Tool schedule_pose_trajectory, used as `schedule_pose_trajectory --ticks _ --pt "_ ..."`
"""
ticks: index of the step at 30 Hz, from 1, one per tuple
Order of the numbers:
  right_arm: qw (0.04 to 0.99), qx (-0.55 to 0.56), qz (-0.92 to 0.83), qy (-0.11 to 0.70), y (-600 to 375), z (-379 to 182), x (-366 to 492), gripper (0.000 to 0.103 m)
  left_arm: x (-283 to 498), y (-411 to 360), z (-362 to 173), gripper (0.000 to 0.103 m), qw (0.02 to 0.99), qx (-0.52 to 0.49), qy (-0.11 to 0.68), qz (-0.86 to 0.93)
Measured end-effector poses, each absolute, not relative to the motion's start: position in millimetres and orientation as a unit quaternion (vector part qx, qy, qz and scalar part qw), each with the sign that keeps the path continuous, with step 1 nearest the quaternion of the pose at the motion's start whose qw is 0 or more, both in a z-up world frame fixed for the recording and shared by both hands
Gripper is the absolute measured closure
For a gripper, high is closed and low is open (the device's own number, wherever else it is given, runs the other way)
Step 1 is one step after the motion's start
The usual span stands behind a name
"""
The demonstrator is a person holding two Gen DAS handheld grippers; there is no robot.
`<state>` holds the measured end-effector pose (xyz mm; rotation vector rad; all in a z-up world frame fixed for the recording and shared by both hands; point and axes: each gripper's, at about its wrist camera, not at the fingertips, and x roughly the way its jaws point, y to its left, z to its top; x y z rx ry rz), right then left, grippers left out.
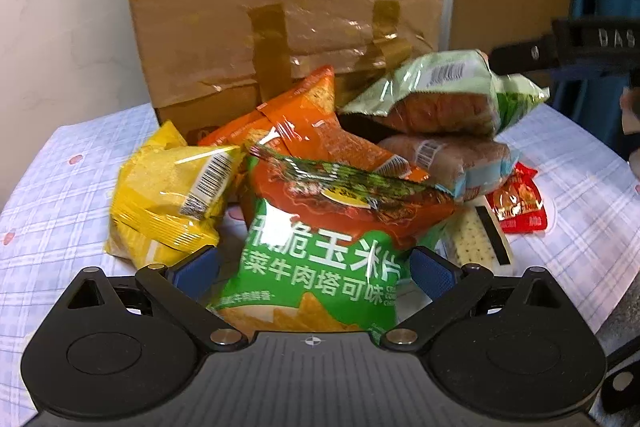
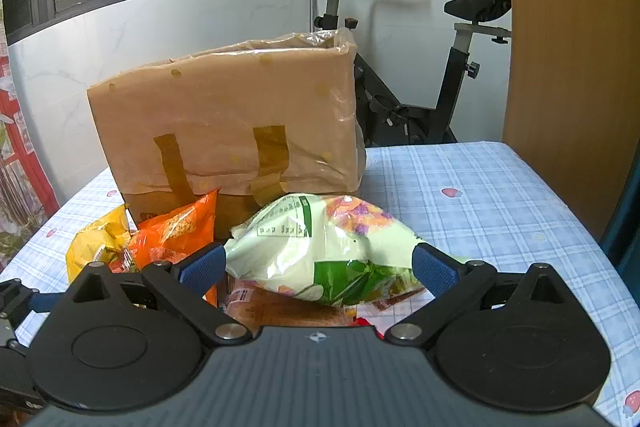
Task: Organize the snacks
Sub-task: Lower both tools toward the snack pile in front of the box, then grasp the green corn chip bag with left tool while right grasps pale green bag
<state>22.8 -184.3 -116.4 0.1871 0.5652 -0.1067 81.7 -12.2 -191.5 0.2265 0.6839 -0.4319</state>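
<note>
A pile of snack packs lies on the checked tablecloth (image 1: 60,195) in front of a taped cardboard box (image 1: 288,11). My left gripper (image 1: 314,271) is open, its blue pads on either side of a green and red corn chip bag (image 1: 320,227). A yellow bag (image 1: 168,195), an orange bag (image 1: 304,123), wrapped bread packs (image 1: 444,155), a red sachet (image 1: 516,203) and crackers (image 1: 476,239) surround it. My right gripper (image 2: 318,265) is open around a pale green bag (image 2: 324,243), which also shows in the left wrist view (image 1: 440,83).
The cardboard box (image 2: 228,123) stands upright behind the pile. An exercise bike (image 2: 440,67) stands beyond the table by the white wall. A wooden panel (image 2: 568,47) rises at the right. Bare tablecloth (image 2: 500,207) lies right of the pile.
</note>
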Motion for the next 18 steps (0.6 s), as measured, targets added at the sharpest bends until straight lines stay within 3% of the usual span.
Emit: schedule_pose_trajectory --ticks 3,7,18 --pt "0.954 0.098 -0.042 0.278 -185 -115 26 0.002 86 -8 -193 0.006 0.911 0.093 0.338 -0.217" --pt "0.954 0.096 -0.037 0.280 -184 -116 30 0.002 89 2 -186 0.023 0.914 0.057 0.340 -0.212" --pt "0.960 0.029 -0.039 0.276 -163 -121 35 0.000 84 17 -162 0.024 0.930 0.002 0.319 -0.183"
